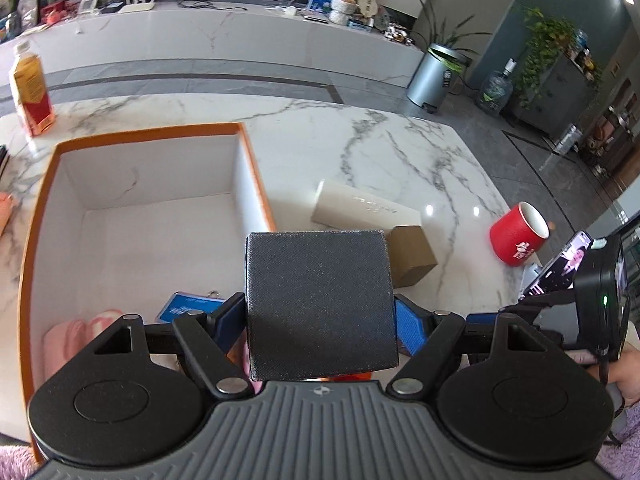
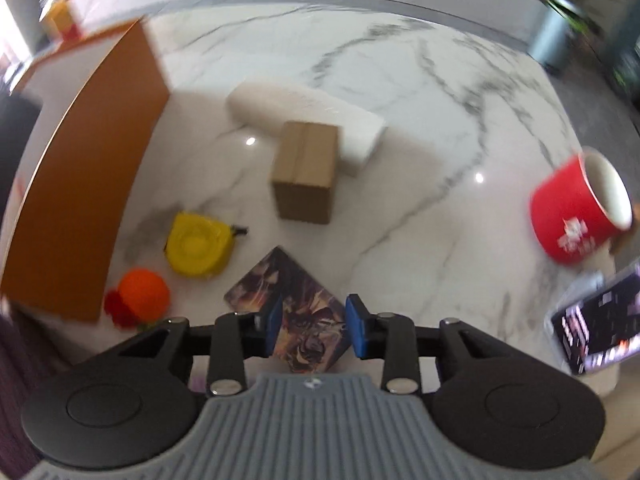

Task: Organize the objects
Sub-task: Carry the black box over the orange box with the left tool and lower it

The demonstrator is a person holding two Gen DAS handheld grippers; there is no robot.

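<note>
my left claw [image 1: 320, 316] is clamped on a dark textured box [image 1: 318, 304], held by the orange-rimmed box's [image 1: 40, 208] right edge. right claw [image 2: 308, 330] straddles a picture-printed box [image 2: 298, 312] on the counter [image 2: 420, 120], can't tell if it's gripping. brown carton [image 2: 306, 170] sits beyond.

White marble table [image 2: 420, 128] veined in grey. On it, taking the brown carton [image 2: 305, 172] as landmark: white box [image 2: 356, 128] touching behind, orange-sided bin [image 2: 92, 184] to the left, yellow tape measure [image 2: 196, 246] and orange ball [image 2: 144, 294] nearer left, red cup [image 2: 576, 216] far right, tipped.
</note>
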